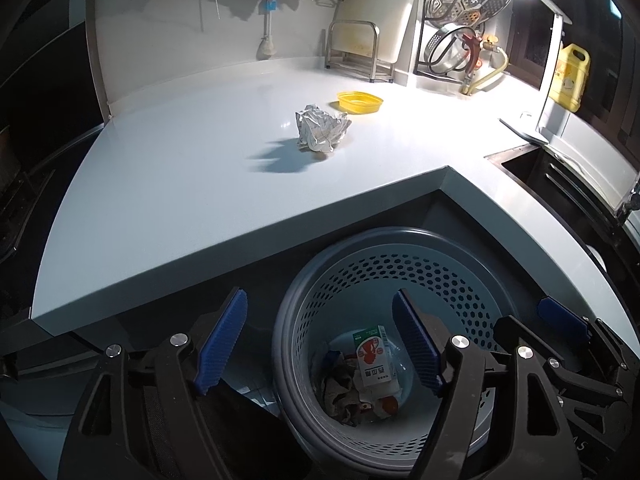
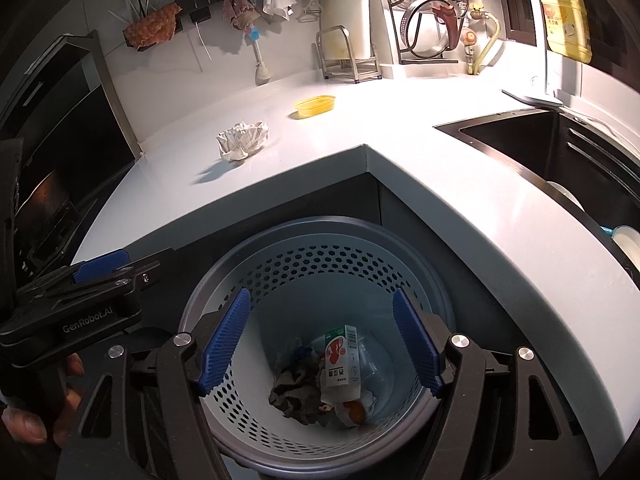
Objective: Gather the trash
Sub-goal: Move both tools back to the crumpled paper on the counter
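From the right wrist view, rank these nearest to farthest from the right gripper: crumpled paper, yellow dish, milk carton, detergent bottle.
From the right gripper, open above the bin:
1. Milk carton, in the trash bin directly below the fingers.
2. Crumpled paper, on the countertop, ahead and left.
3. Yellow dish, farther back on the counter.
4. Detergent bottle, far right by the window.

Bin [image 1: 384, 276]: below counter edge; carton [image 1: 374, 356], rags inside.
Counter [image 1: 180, 184]: crumpled paper [image 1: 322, 128], yellow dish [image 1: 360, 102] beside.
Left gripper [image 1: 320, 344]: spread, empty.
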`<state>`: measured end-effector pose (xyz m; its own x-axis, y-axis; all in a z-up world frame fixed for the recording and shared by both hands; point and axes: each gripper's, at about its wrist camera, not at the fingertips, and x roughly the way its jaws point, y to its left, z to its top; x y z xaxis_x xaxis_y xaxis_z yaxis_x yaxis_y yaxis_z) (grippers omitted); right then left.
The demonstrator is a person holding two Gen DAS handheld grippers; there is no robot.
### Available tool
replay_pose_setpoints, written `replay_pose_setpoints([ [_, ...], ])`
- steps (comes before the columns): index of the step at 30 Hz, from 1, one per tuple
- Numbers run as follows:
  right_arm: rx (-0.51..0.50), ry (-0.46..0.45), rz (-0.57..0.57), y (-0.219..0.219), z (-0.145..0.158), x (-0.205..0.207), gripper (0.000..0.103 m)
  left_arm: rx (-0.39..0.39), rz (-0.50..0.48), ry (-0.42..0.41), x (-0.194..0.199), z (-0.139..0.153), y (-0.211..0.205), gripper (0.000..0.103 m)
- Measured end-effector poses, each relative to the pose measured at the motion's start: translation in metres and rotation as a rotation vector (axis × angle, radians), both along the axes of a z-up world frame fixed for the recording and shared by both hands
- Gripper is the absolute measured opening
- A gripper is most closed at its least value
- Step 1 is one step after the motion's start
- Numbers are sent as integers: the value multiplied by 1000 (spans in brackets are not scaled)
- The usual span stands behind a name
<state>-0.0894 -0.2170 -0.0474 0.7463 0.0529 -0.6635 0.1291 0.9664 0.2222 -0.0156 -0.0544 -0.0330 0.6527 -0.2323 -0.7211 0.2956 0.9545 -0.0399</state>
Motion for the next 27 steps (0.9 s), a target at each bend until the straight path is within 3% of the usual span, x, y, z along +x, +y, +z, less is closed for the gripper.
replay_pose_setpoints([
  [6,-8,-33,-1,-8,12,20,77,-25,39,-57,17,19,9,91],
  [13,-6,-84,-35,-31,32,55,78,-16,78,-118,65,32,2,94],
  [27,31,-117,-97,-68,35,108,80,1,116,-73,163,3,-42,95],
])
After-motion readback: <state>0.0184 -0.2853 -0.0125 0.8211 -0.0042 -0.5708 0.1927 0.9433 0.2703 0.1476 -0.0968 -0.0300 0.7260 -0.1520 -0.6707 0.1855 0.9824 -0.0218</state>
